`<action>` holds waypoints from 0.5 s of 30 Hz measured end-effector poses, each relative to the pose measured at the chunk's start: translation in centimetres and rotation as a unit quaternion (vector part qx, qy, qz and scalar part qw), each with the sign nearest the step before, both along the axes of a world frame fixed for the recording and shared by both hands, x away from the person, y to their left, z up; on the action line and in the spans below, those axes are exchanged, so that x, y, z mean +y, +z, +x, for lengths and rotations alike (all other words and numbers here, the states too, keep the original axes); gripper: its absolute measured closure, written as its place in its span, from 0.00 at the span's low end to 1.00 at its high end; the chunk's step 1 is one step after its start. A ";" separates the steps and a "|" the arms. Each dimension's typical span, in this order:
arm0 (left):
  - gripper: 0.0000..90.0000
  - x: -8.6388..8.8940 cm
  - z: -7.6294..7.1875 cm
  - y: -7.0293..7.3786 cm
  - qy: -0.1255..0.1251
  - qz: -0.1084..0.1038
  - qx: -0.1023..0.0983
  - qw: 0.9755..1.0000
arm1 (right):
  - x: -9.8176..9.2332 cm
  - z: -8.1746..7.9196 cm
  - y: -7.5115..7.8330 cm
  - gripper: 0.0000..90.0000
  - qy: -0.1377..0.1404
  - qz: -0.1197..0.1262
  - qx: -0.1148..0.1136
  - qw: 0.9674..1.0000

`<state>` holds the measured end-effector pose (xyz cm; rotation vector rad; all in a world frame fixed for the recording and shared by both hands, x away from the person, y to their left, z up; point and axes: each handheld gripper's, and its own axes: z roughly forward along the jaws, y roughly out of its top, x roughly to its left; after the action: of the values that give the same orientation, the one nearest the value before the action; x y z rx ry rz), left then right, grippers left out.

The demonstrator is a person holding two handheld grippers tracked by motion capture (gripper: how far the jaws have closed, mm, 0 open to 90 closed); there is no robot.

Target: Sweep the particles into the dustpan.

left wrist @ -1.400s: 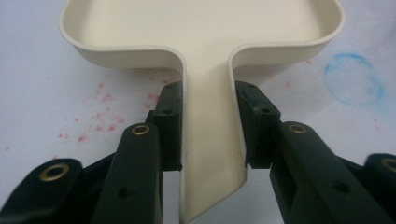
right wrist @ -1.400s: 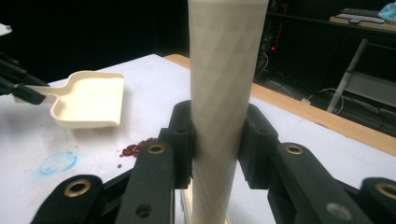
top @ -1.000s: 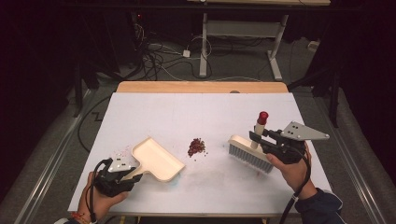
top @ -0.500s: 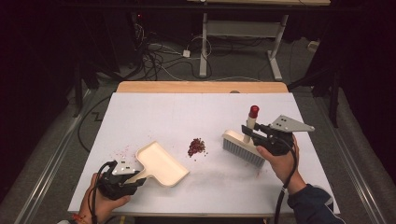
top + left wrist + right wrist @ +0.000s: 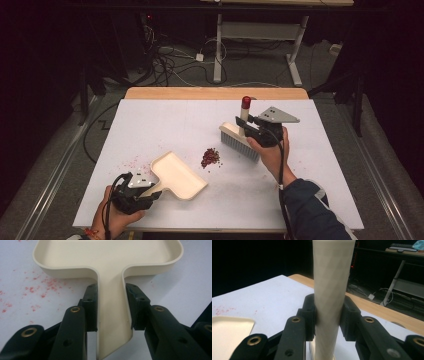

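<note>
Left gripper (image 5: 110,307) clamps the cream plastic dustpan (image 5: 177,176) by its handle, flat on the white worktop (image 5: 150,125). Right gripper (image 5: 328,312) grips the cream hand brush (image 5: 240,142), just beside the dark-red crumb pile (image 5: 210,157). Sweep looks next: brush toward pan.

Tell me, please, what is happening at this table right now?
A person works with two hand-held grippers. The left gripper clamps the handle of a cream dustpan lying on the white table. The right gripper clamps the handle of a brush, bristles down. A small pile of dark red crumbs lies between them, not yet swept.
</note>
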<state>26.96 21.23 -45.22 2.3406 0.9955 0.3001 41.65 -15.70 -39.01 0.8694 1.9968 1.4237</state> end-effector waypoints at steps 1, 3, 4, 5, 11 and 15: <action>0.71 -0.1 0.0 0.0 0.000 0.001 0.000 1.000 | 0.5 0.2 -0.2 0.78 -0.001 -0.001 -0.001 1.000; 0.71 -0.2 0.0 -0.1 -0.001 0.001 0.000 1.000 | 1.5 0.5 -0.6 0.78 -0.005 -0.005 -0.005 1.000; 0.71 -0.3 0.1 -0.1 -0.001 0.002 -0.001 1.000 | 1.5 0.5 -0.6 0.78 -0.005 -0.005 -0.005 1.000; 0.71 -0.5 0.1 -0.2 -0.001 0.002 0.000 1.000 | 1.9 0.6 -0.7 0.78 -0.006 -0.005 -0.008 1.000; 0.71 -1.1 0.3 -0.4 -0.006 0.003 0.003 1.000 | 4.4 -0.7 -1.2 0.77 0.020 -0.007 -0.005 1.000; 0.71 -1.5 0.3 -0.5 0.002 -0.004 0.004 1.000 | 5.4 -1.7 -1.3 0.78 0.040 -0.001 -0.005 0.999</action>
<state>27.25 19.77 -45.70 2.3337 1.0035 0.2880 39.92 -10.30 -40.35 0.7876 2.0468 1.4667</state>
